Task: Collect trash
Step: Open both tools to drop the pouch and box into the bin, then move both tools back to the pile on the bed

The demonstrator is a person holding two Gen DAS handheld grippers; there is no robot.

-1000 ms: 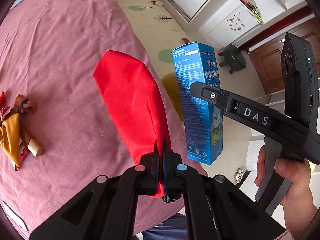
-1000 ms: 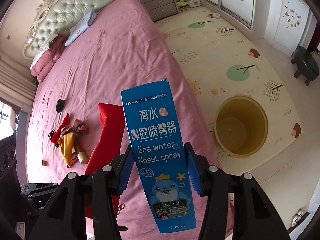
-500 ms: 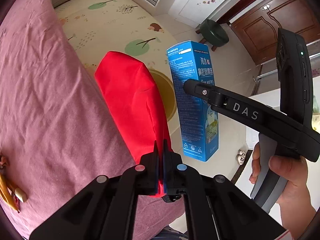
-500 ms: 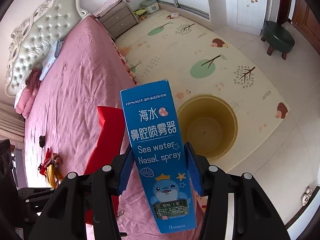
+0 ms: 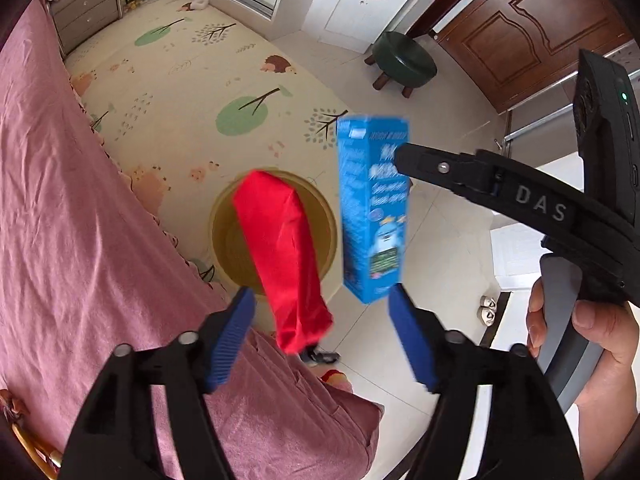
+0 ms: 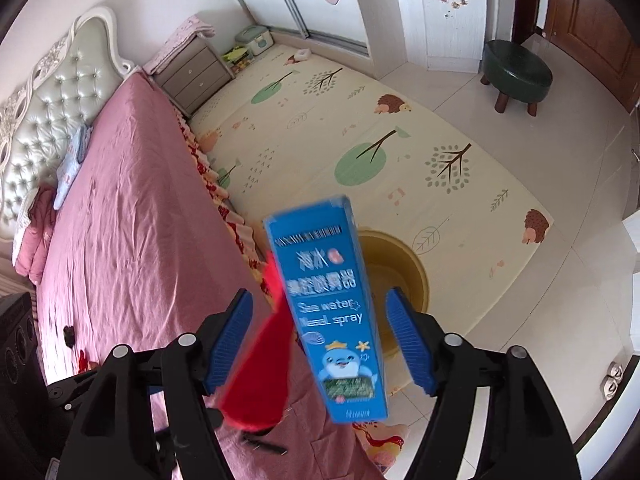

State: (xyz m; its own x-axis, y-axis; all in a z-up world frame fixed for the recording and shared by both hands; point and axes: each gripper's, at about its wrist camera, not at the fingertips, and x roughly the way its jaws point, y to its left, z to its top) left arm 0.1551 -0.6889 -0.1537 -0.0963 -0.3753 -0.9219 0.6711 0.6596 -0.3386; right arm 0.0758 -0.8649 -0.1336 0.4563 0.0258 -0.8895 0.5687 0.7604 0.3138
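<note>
We hold both claws released: our left gripper (image 5: 320,316) and right gripper (image 6: 320,320) gape wide. The crumpled red cloth bag (image 5: 282,256) and the tall blue cardboard nasal-spray box (image 6: 334,312) hang blurred in mid-air, untouched, above the round yellow plastic bin (image 5: 324,216) beside the pink bed (image 6: 132,220).

Bag (image 5: 284,256) left of box (image 5: 370,208), both above bin (image 5: 328,216) beside bed (image 5: 60,220).
</note>
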